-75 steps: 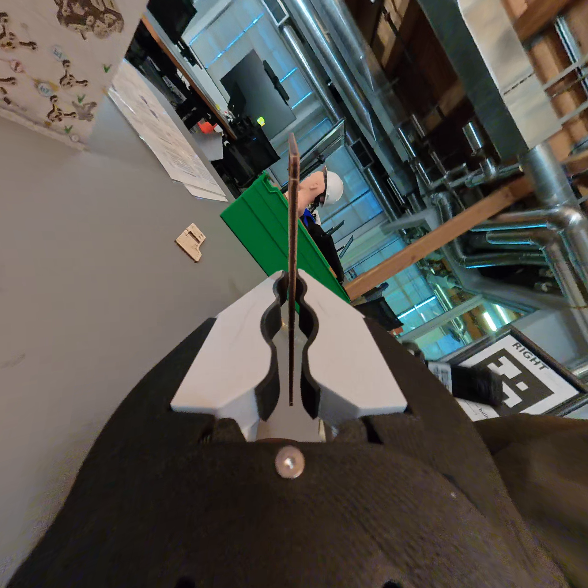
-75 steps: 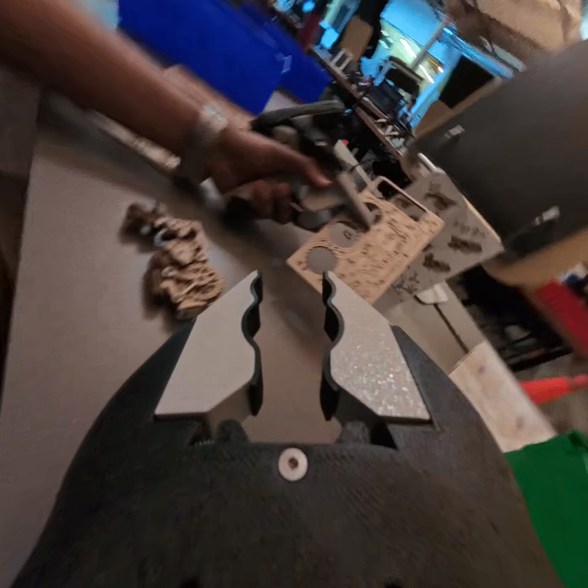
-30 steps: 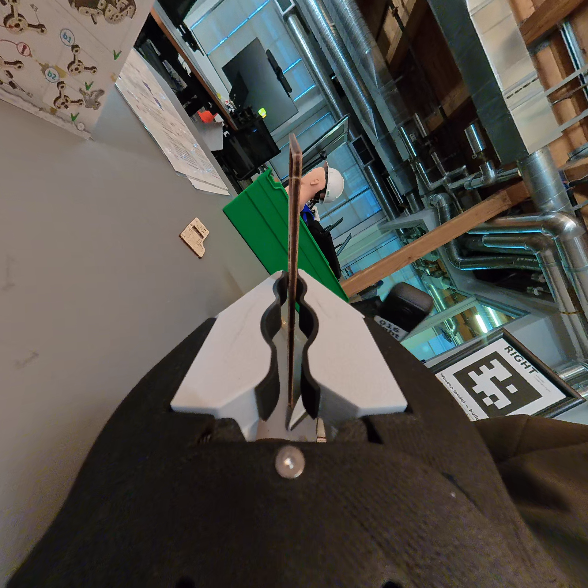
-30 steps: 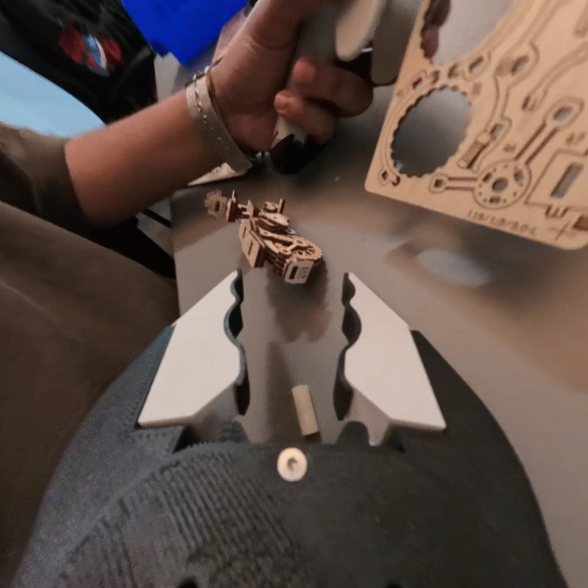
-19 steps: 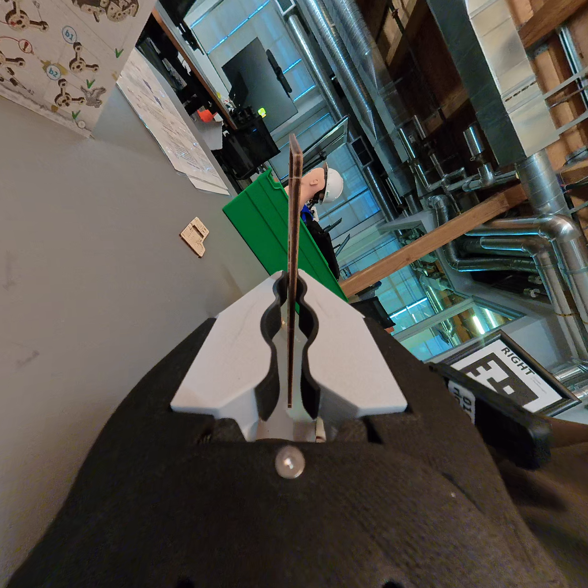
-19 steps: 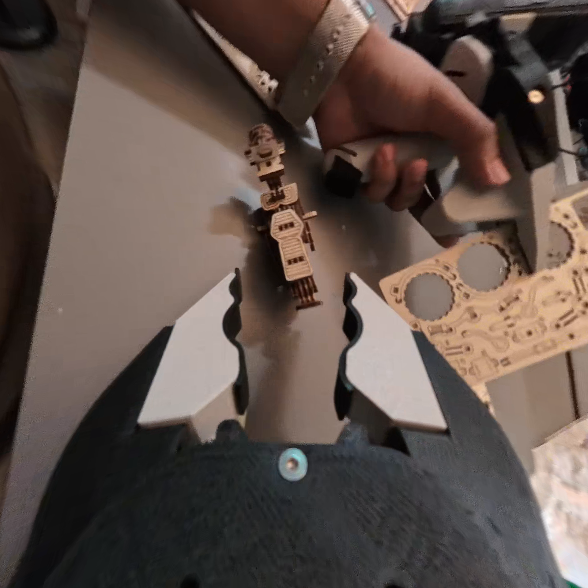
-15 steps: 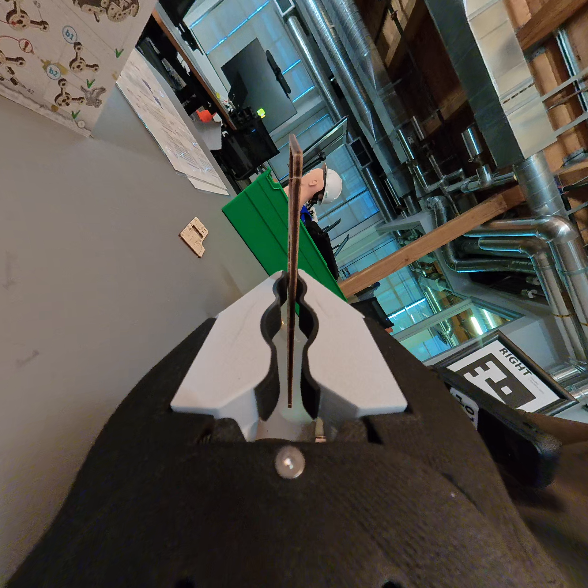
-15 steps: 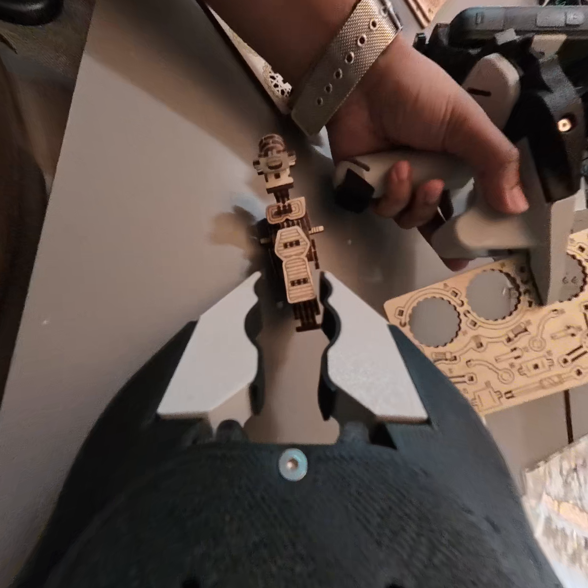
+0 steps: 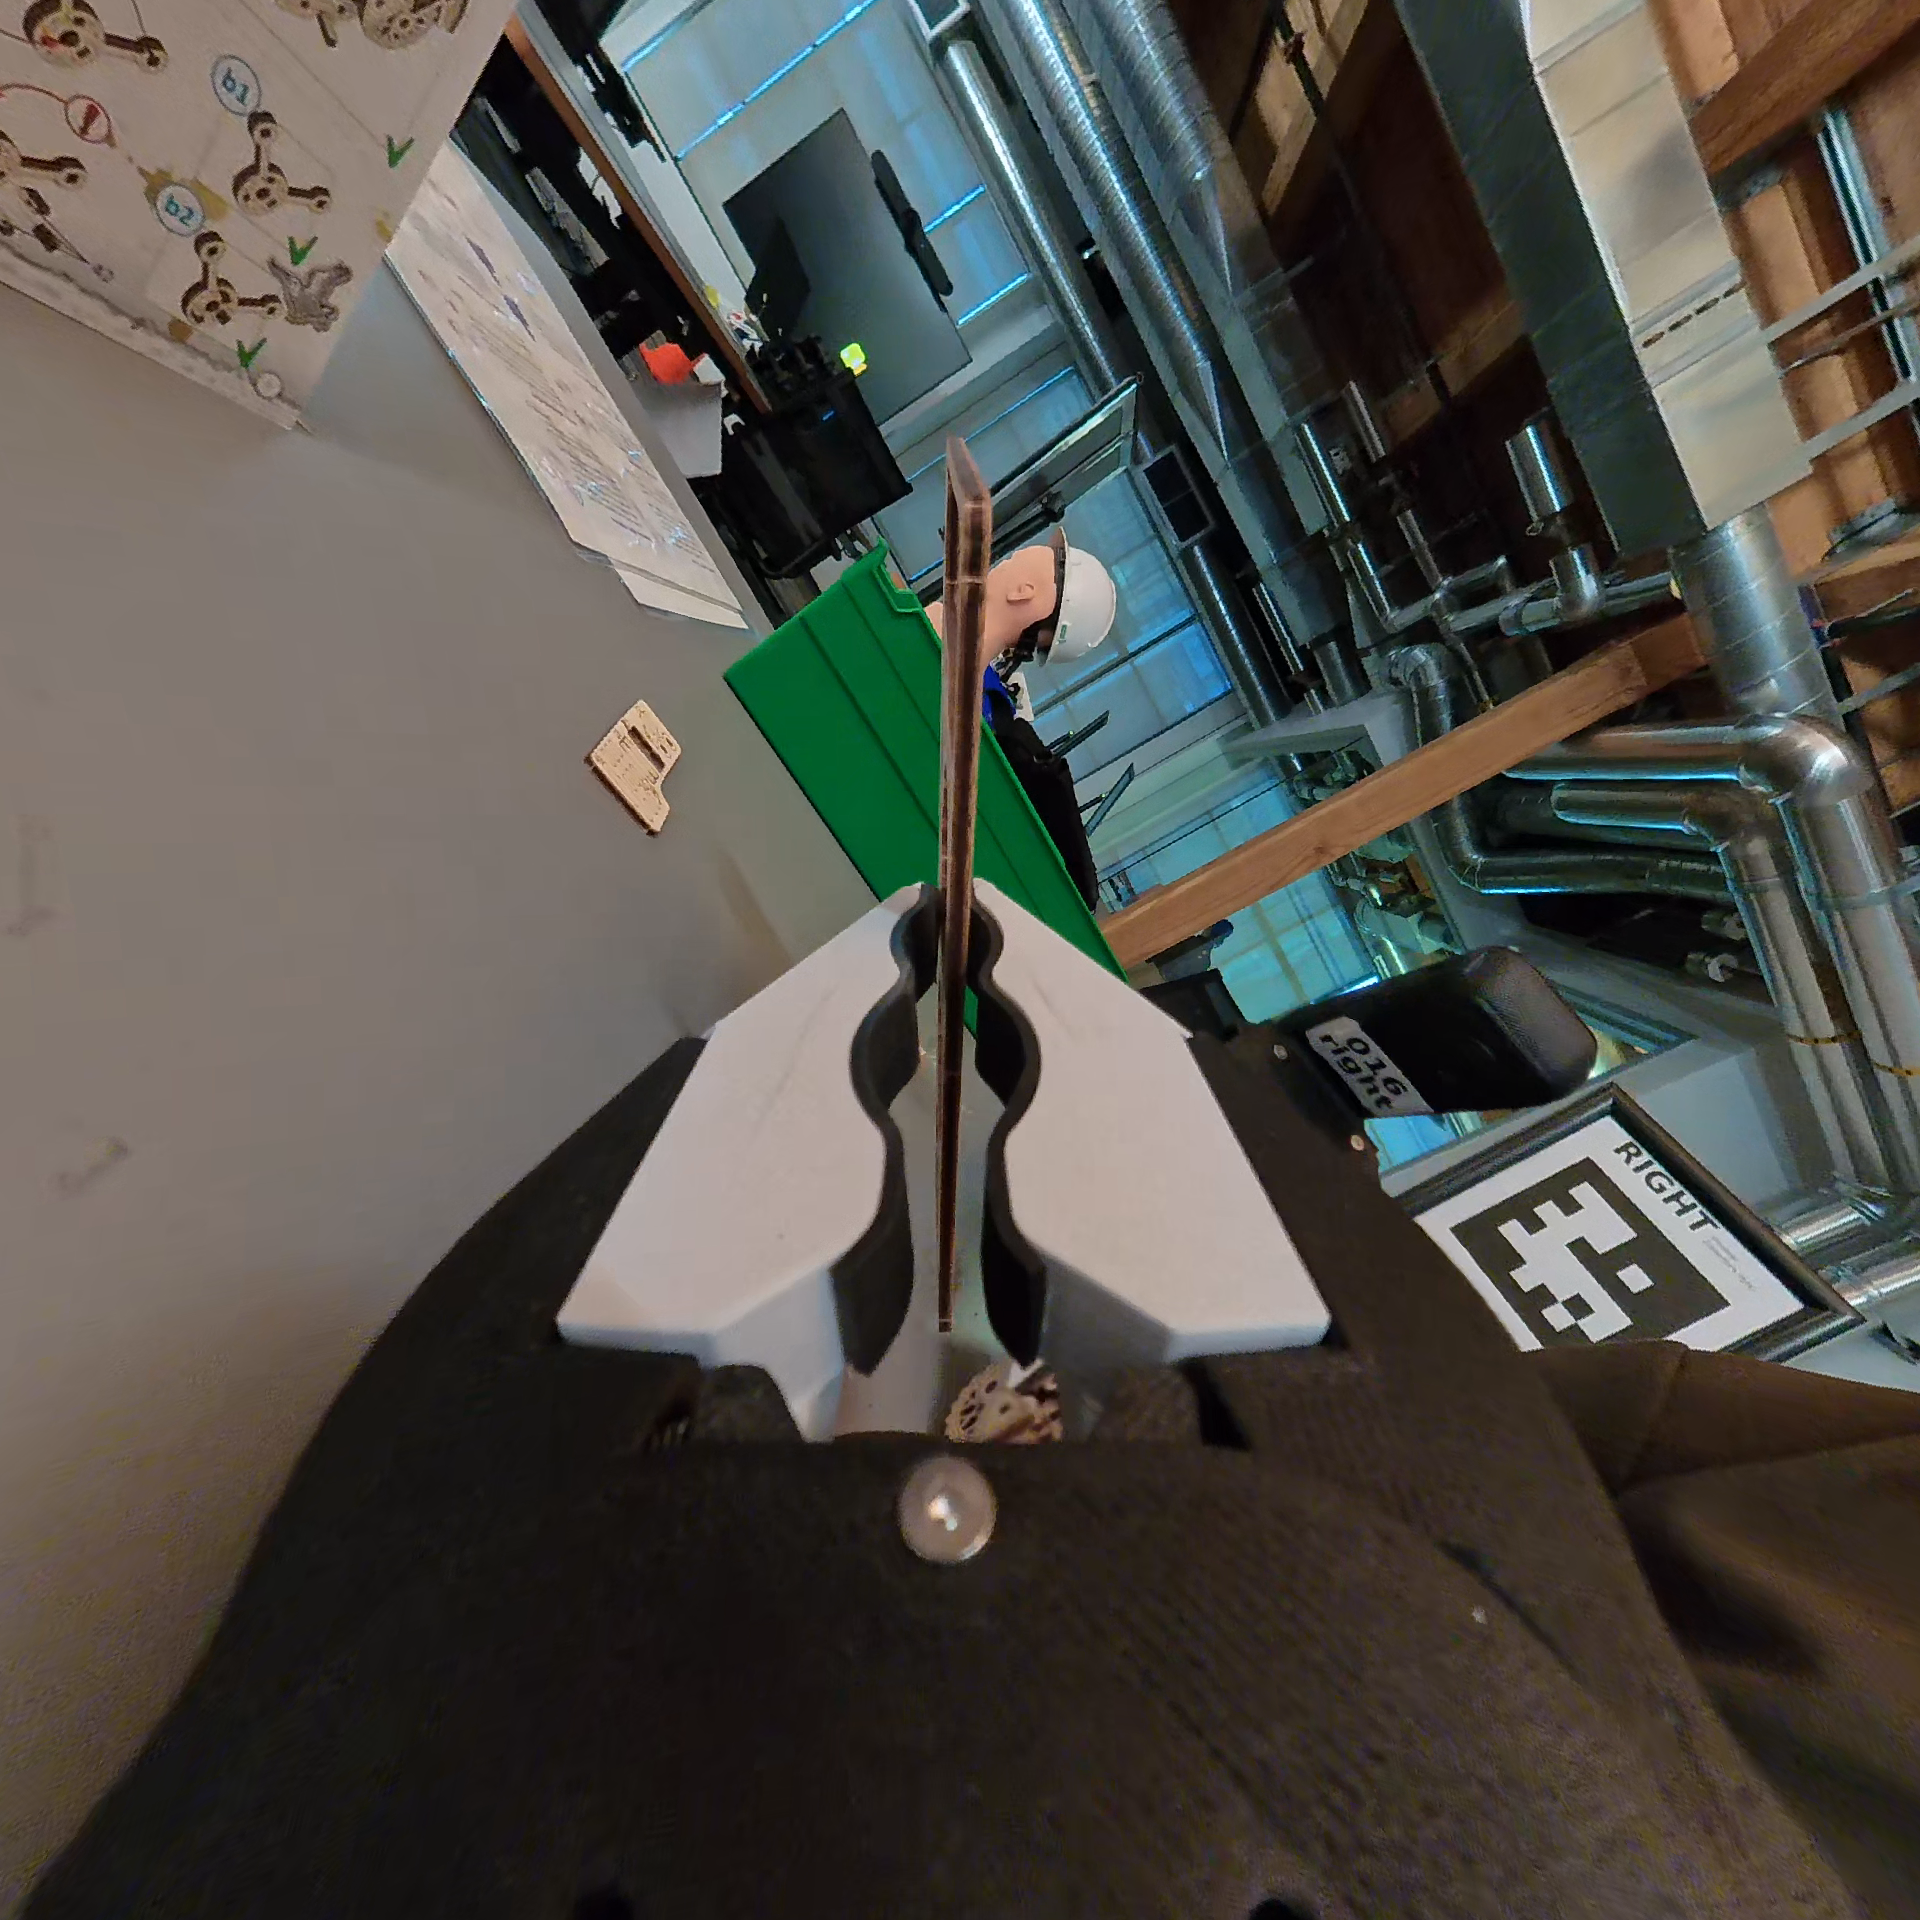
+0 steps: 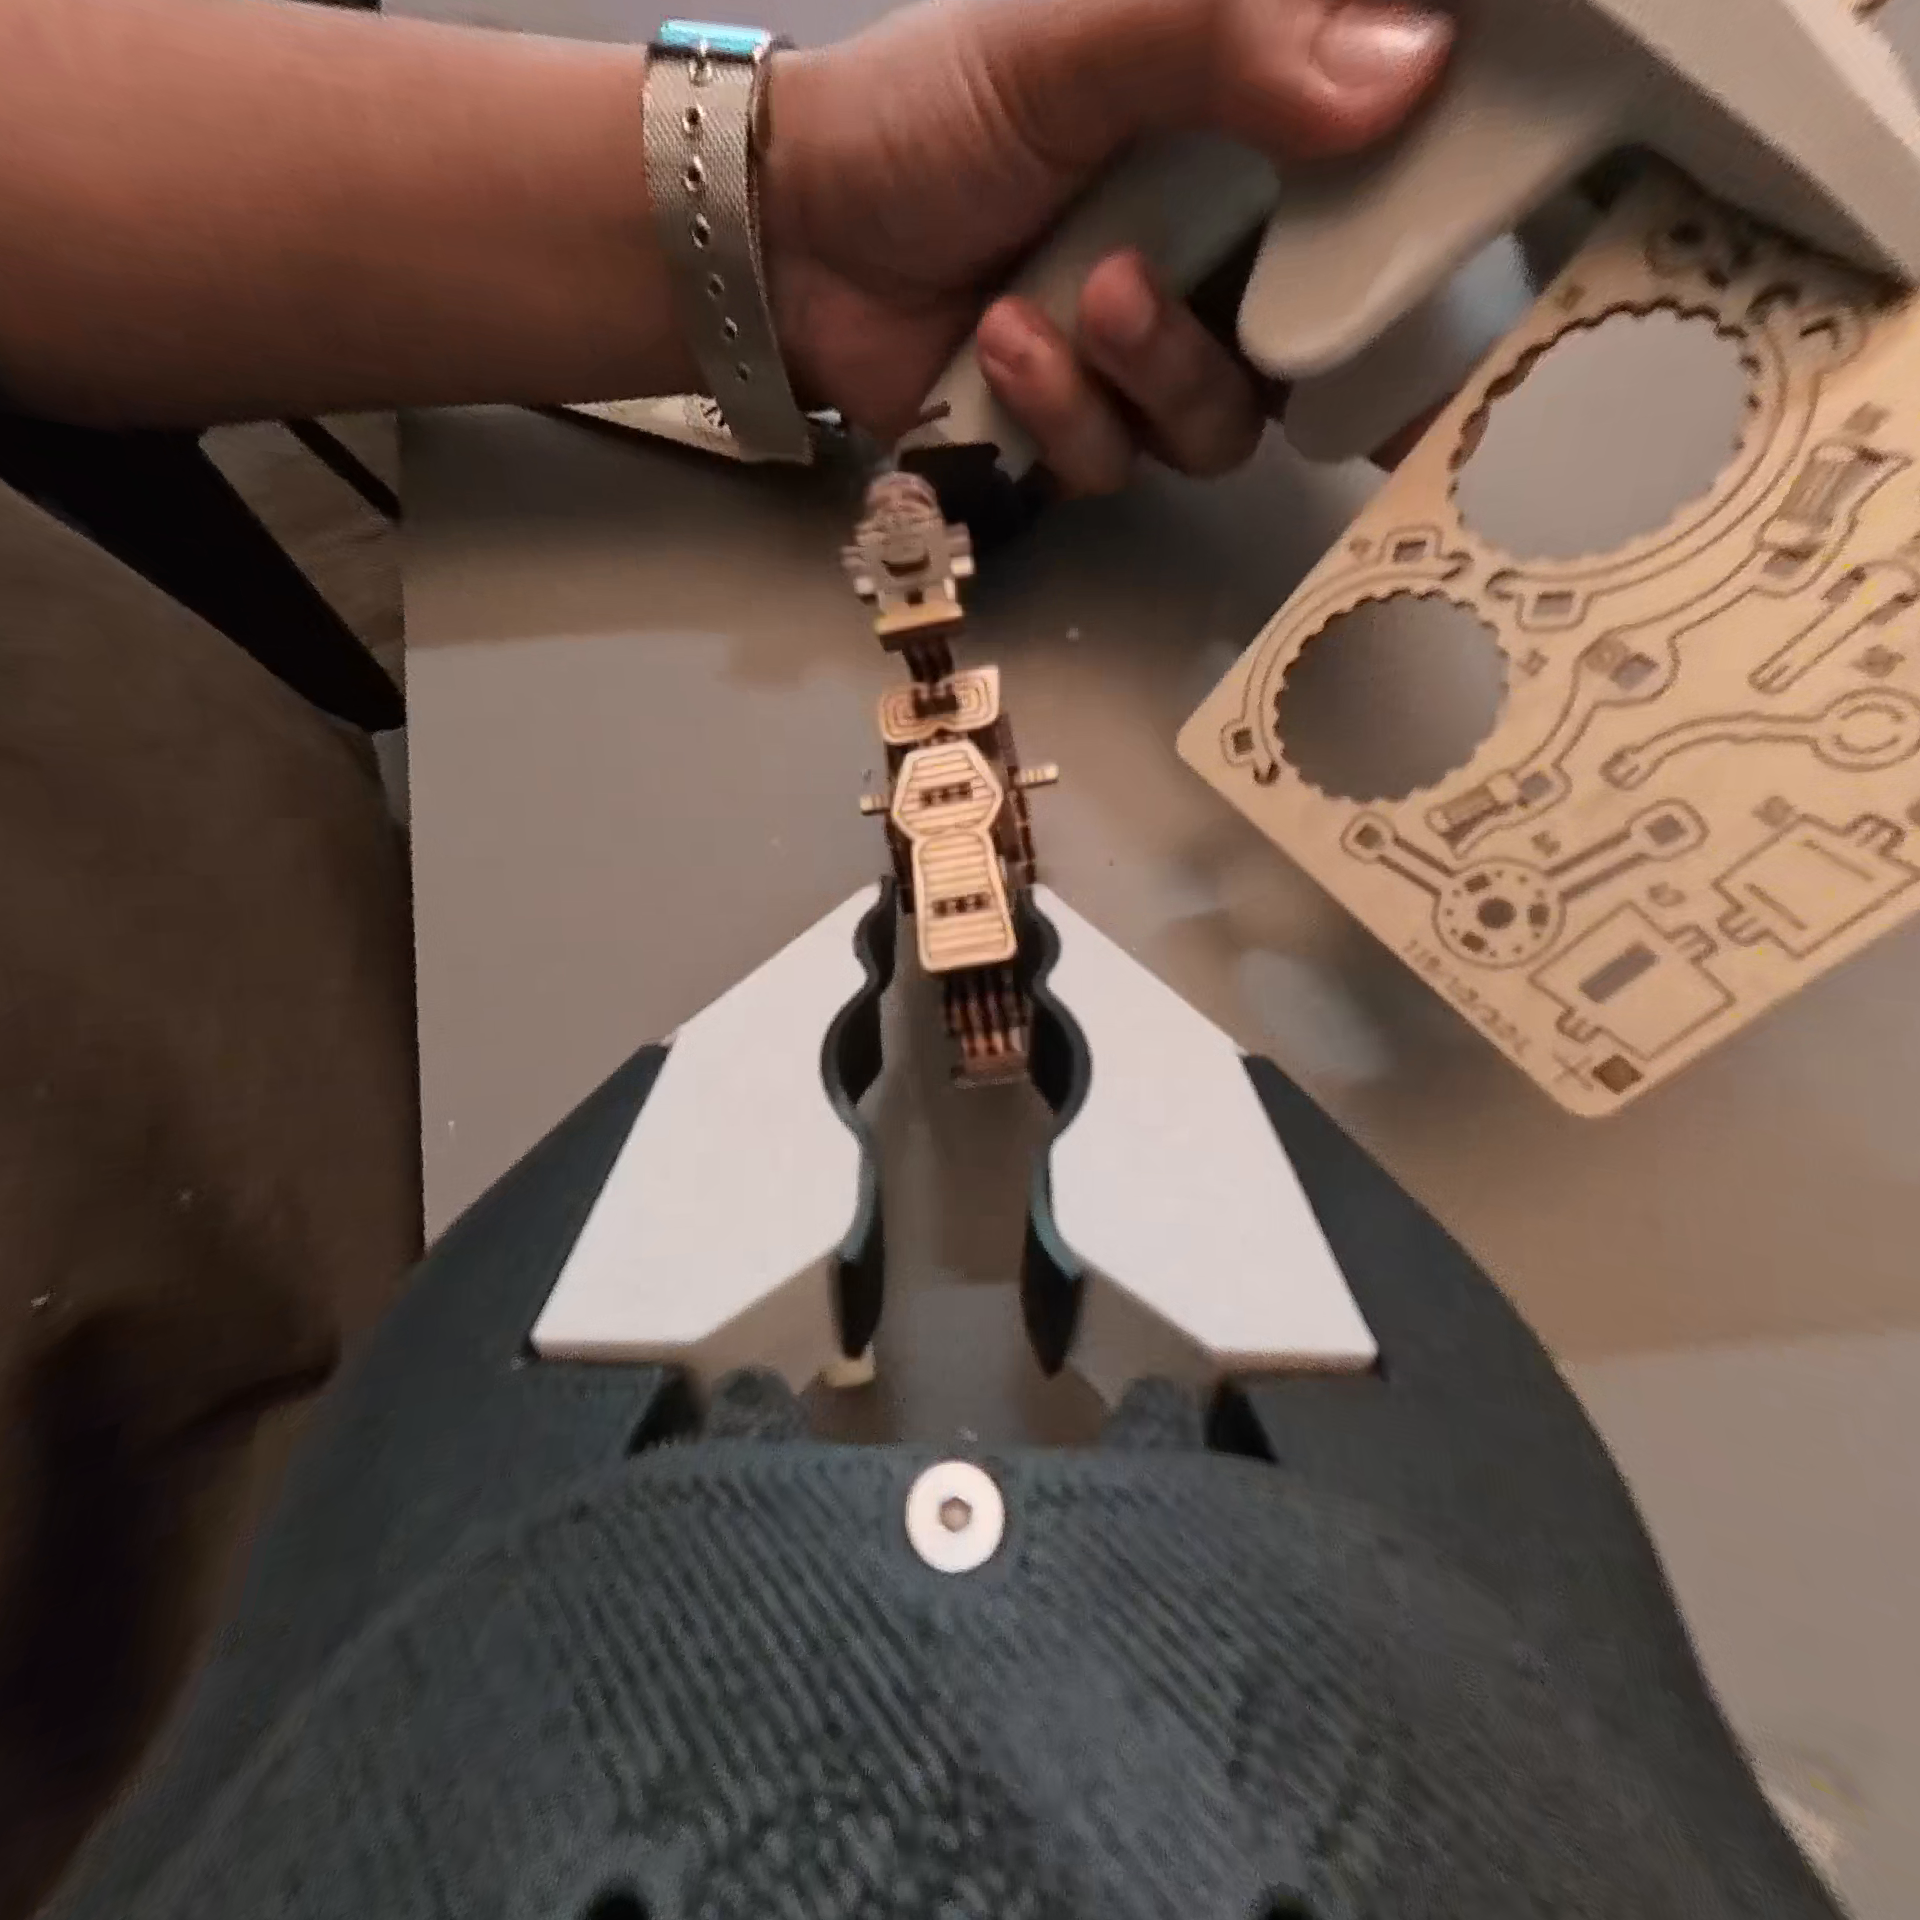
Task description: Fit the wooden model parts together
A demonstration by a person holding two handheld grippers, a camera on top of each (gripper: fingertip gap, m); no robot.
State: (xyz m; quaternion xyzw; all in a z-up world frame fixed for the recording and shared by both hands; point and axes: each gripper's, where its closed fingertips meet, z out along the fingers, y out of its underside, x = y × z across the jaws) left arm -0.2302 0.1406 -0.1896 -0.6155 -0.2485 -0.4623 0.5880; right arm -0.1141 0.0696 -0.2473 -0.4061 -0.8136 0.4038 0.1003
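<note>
Two grippers at work over the grey table (image 10: 623, 935). The left gripper (image 9: 961, 1091) is clamped on a wooden parts sheet (image 9: 964, 727), seen edge-on in its own view; in the right wrist view the same sheet (image 10: 1621, 748) hangs tilted above the table, with round cut-outs and several parts not yet punched out. The right gripper (image 10: 956, 997) straddles the tail end of the partly built wooden model (image 10: 951, 831), which lies lengthwise on the table, pointing toward the person's hand (image 10: 997, 208). Its jaws are narrowed about the model; the right pad looks to touch, the left shows a sliver of gap, so a firm hold is not certain: the frame is slightly blurred.

Judged step: securing the model. To do it well: close on the stacked tail layers, not the thin side pegs; squeeze gently, as the plywood looks brittle; keep the model level when lifting. A loose piece (image 9: 634, 764) lies well apart, near a green bin (image 9: 873, 727).
</note>
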